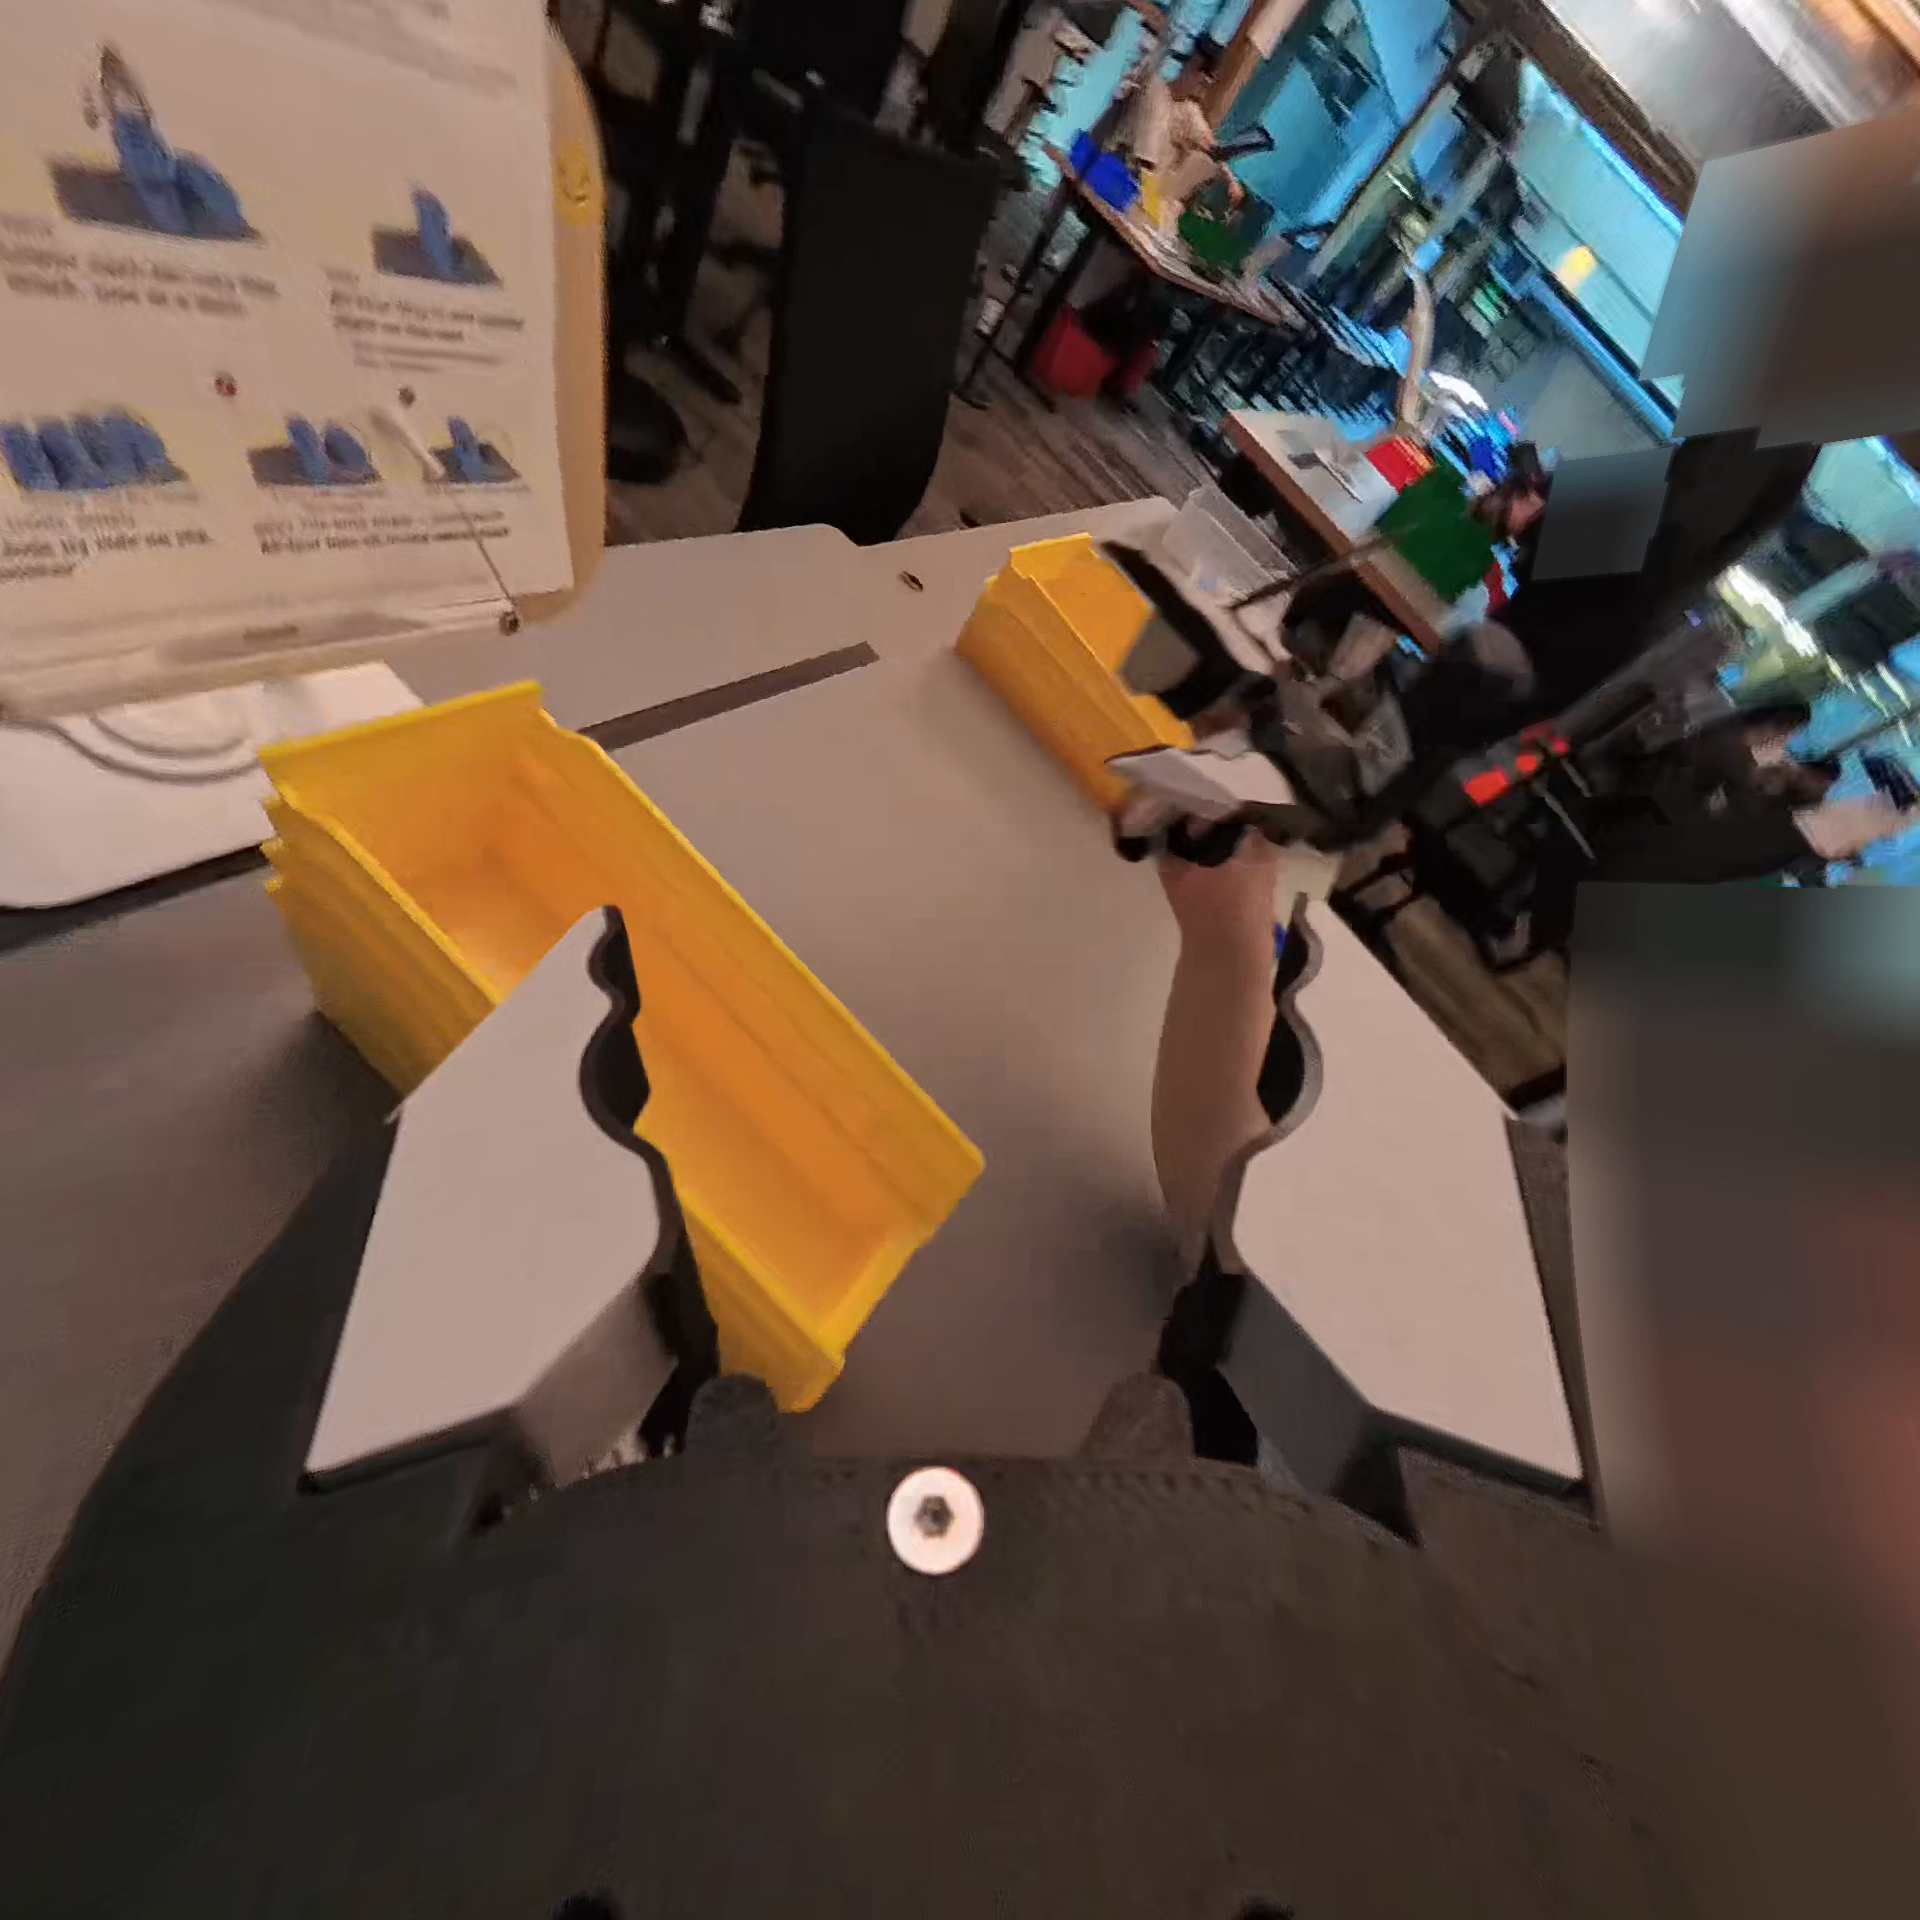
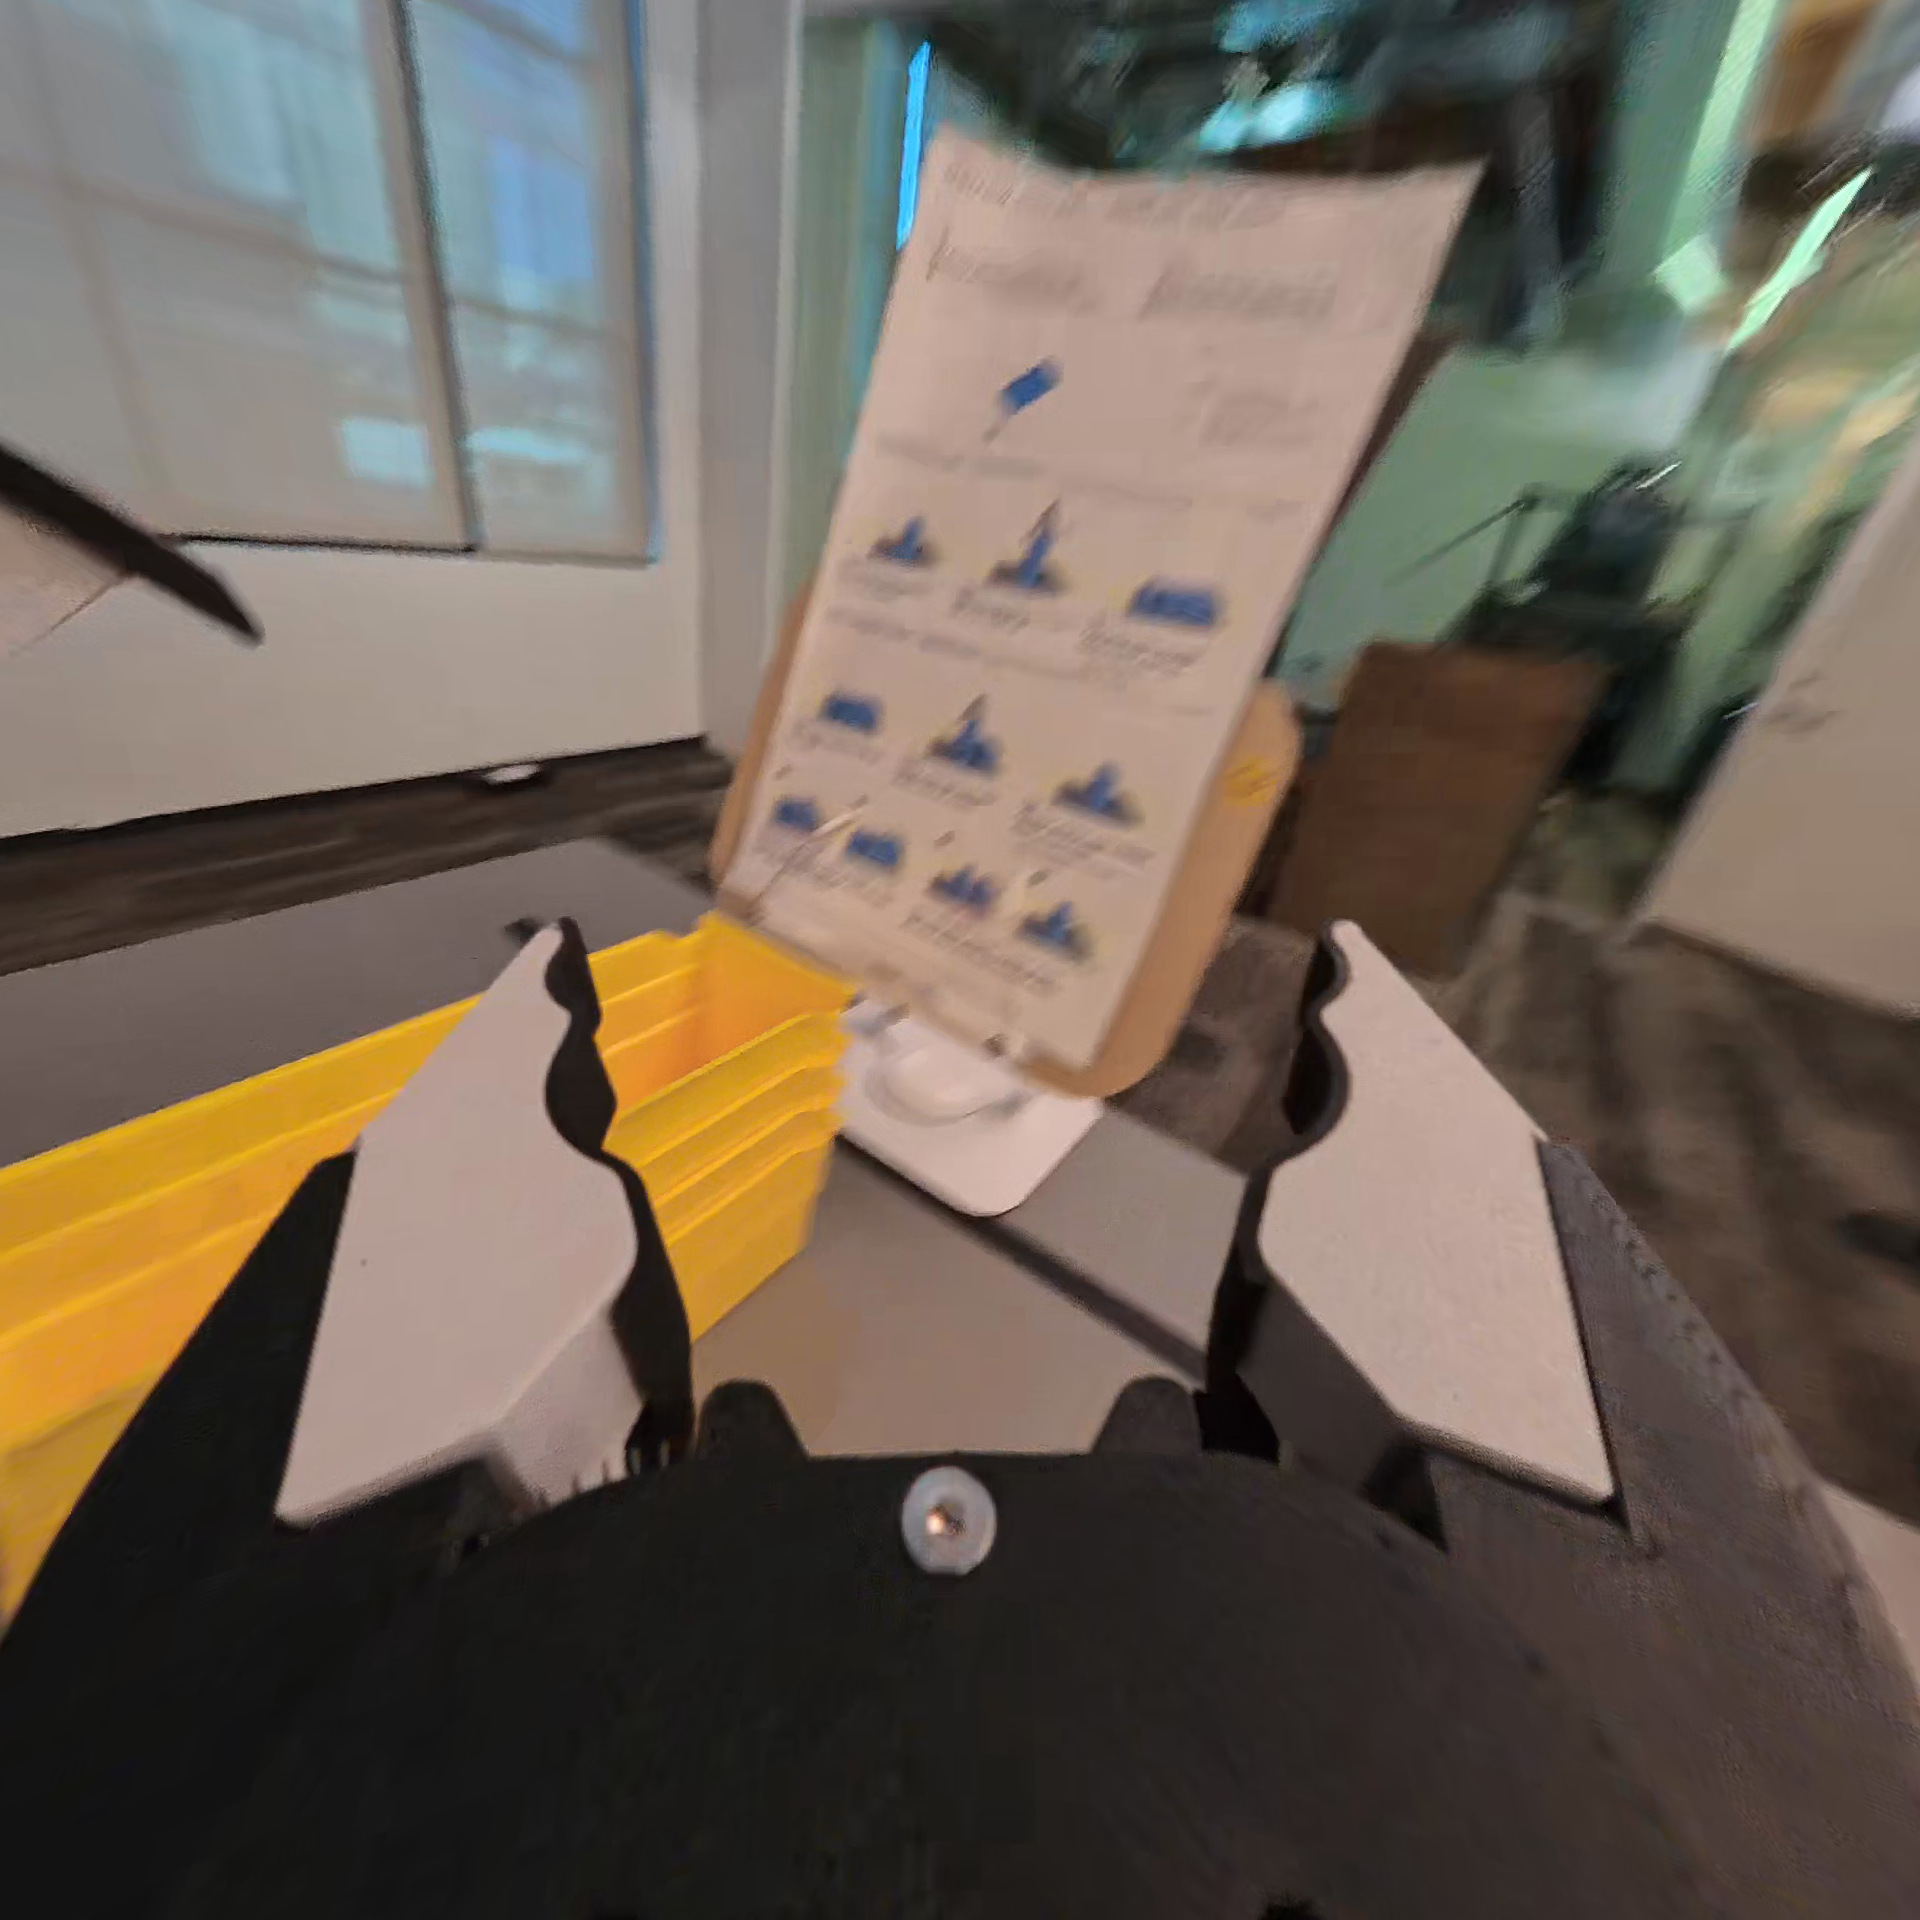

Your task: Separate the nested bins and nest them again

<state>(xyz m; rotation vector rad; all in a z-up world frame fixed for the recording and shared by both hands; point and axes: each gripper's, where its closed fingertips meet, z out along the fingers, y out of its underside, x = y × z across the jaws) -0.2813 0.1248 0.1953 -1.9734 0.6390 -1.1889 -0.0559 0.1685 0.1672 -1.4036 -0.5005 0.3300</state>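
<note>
Yellow plastic: one stack of nested bins (image 1: 582, 997) lies on the grey bench (image 1: 935, 883), its long axis running from the far left toward the near centre of the left wrist view. A second yellow bin (image 1: 1060, 665) sits well apart at the bench's far right edge.

The left hand-held gripper (image 1: 951, 1023) is spread wide and holds nothing; its left finger (image 1: 520, 1143) overlaps the stack's inside in that view, so the stack lies just ahead and left of it. The right hand-held gripper (image 2: 951, 1039) is also wide open and empty, with the stack (image 2: 707, 1060) ahead to its left. From the left wrist view it hovers at the second bin.

Behind the stack stands an instruction sheet (image 2: 1091, 623). The left hand-held gripper looks nearer the stack.
</note>
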